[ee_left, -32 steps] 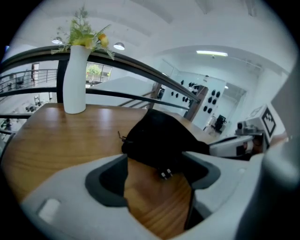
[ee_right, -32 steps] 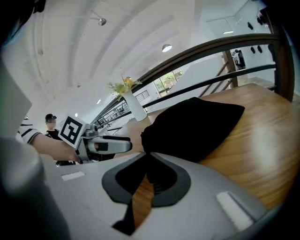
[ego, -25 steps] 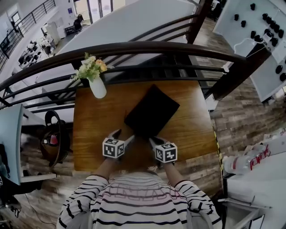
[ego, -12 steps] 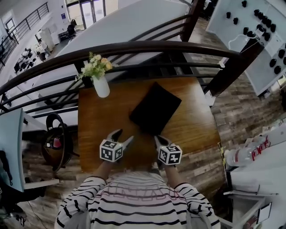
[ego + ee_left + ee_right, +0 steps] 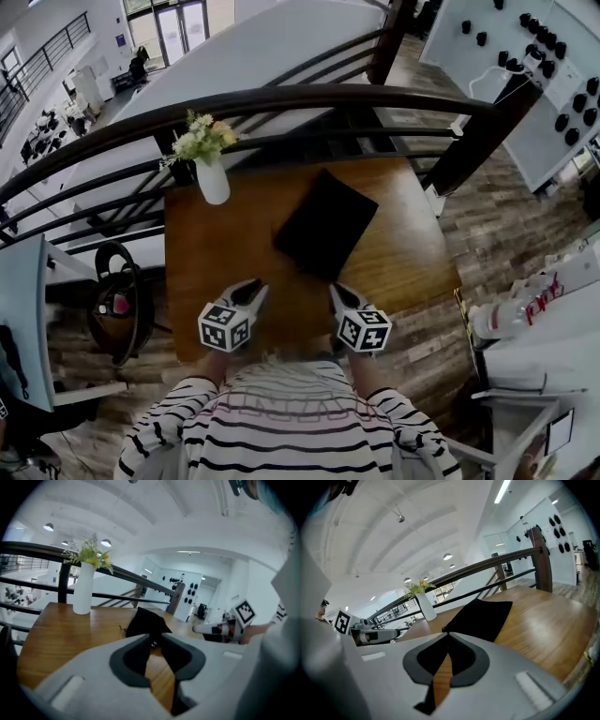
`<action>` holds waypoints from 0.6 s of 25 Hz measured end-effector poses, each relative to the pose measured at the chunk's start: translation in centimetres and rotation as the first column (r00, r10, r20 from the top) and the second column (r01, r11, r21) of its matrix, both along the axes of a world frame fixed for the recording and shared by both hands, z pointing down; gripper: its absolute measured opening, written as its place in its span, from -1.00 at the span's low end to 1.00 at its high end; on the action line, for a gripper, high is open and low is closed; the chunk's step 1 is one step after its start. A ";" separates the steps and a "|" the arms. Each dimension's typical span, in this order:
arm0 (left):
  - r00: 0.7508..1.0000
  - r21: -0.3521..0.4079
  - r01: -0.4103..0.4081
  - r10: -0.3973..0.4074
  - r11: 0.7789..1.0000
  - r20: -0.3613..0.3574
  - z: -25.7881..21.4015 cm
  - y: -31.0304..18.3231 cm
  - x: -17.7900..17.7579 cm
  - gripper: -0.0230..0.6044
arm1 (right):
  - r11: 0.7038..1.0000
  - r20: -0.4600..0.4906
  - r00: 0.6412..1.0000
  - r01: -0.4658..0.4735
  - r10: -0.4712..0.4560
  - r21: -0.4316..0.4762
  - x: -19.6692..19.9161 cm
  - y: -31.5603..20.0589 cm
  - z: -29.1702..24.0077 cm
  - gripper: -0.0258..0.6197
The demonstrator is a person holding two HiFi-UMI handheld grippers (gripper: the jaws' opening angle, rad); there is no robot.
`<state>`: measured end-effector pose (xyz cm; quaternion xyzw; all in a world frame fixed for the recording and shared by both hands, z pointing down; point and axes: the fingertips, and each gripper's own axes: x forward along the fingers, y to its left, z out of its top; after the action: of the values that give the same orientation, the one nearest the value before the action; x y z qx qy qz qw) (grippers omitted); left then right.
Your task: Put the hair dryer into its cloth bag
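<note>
Shut right claw (image 5: 338, 292) tilts slightly down toward cloth bag (image 5: 326, 225).

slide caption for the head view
Left gripper, jaws closing, and shut right gripper, both empty, held near the black cloth bag on the wooden table.

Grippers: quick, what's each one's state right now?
Left gripper: jaws closing, nearly together, nothing between them.
Right gripper: shut, empty.
</note>
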<state>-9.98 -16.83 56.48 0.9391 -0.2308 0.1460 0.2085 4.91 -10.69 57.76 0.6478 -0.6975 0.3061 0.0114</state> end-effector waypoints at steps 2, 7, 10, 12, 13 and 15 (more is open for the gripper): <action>1.000 -0.002 0.010 -0.010 1.000 -0.010 -0.1 0.7 -0.2 -0.75 | 1.000 0.010 1.000 0.001 -0.001 0.015 0.2 0.4 -0.4 -0.92; 0.999 -0.008 0.032 -0.033 0.999 -0.012 -0.7 2.5 -0.1 -0.91 | 0.999 0.018 0.999 0.033 -0.034 0.040 1.0 2.0 -1.6 -0.92; 0.999 -0.003 0.050 -0.050 0.999 -0.012 -1.3 3.9 0.5 -0.91 | 0.996 0.010 0.997 0.070 -0.070 0.050 1.8 3.6 -2.4 -0.92; 0.998 0.008 0.064 -0.064 0.998 -0.013 -1.6 4.9 1.0 -0.92 | 0.993 0.005 0.995 0.098 -0.099 0.061 2.2 4.7 -2.8 -0.92; 0.997 0.014 0.075 -0.075 0.997 -0.015 -1.7 5.4 1.3 -0.92 | 0.991 0.000 0.993 0.114 -0.114 0.066 2.5 5.2 -3.0 -0.92; 0.994 0.029 0.107 -0.107 0.994 -0.023 -1.9 6.6 1.8 -0.92 | 0.987 -0.011 0.990 0.141 -0.141 0.076 3.1 6.5 -3.3 -0.92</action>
<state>-8.19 -10.27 54.53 0.9300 -0.2806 0.1211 0.2044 8.05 -4.16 54.44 0.5978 -0.7527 0.2757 0.0100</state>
